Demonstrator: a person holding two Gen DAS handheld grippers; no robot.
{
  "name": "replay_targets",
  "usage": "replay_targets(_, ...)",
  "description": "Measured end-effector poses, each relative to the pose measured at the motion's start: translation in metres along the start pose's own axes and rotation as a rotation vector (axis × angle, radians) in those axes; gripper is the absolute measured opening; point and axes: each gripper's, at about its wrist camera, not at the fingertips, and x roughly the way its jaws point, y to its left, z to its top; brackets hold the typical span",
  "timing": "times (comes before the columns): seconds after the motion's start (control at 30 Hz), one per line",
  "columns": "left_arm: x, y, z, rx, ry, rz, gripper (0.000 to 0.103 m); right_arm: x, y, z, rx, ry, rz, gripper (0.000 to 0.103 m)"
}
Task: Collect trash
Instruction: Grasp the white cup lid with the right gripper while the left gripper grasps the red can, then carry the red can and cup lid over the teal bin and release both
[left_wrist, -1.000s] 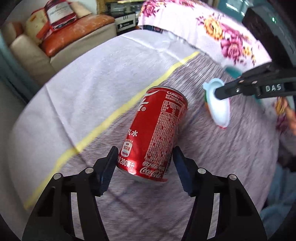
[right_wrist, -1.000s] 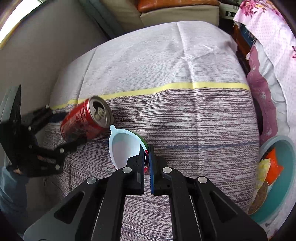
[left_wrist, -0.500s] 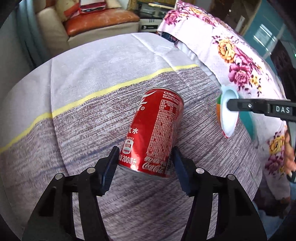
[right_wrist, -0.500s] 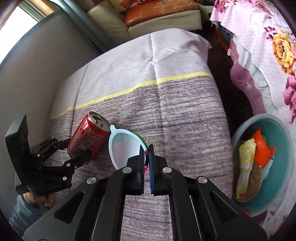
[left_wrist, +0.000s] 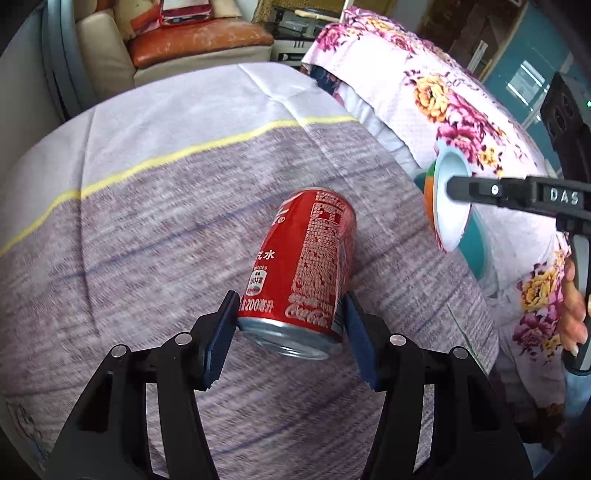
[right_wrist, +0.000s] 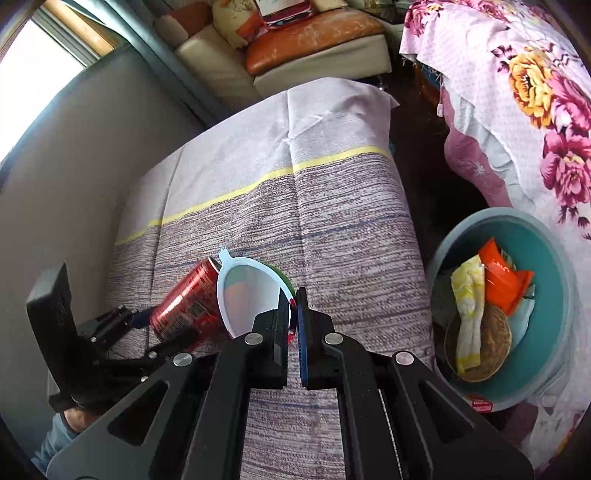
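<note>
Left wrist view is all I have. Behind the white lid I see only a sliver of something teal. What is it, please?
Observer: A round teal plastic bin, lower than the table, past its right edge. It holds an orange wrapper and a yellow wrapper.
Operator: Is the lid really gripped?
Observer: Yes. The right gripper is shut on the rim of the white plastic lid, which hangs above the table, not yet over the bin.
</note>
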Motion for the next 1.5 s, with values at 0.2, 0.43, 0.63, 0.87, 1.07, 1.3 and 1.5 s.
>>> replay_targets(0.2,0.014,-0.01,-0.002,-0.004,0.042,0.001,0.058,-0.007,-0.006,-0.009,0.012,-0.003,0.018,0.004)
replay_targets(0.43,0.032,-0.016,0.005,-0.002,0.072,0.02,0.059,-0.011,-0.014,-0.015,0.022,-0.004,0.027,0.004)
replay_targets(0.63,0.03,-0.023,0.01,0.0,0.03,0.06,0.058,-0.013,-0.023,-0.017,0.04,-0.006,0.027,0.004)
replay_targets(0.87,0.012,-0.035,0.012,0.0,-0.019,0.088,0.058,-0.018,-0.029,-0.016,0.046,-0.024,0.036,0.004)
replay_targets(1.07,-0.006,-0.054,0.016,0.025,-0.061,0.084,0.058,-0.029,-0.038,-0.016,0.06,-0.058,0.036,0.004)
replay_targets(1.3,-0.015,-0.088,0.028,0.072,-0.091,0.054,0.058,-0.054,-0.058,-0.015,0.085,-0.113,0.022,0.004)
replay_targets(1.5,-0.009,-0.126,0.042,0.115,-0.104,0.006,0.058,-0.079,-0.087,-0.02,0.104,-0.164,-0.035,0.004)
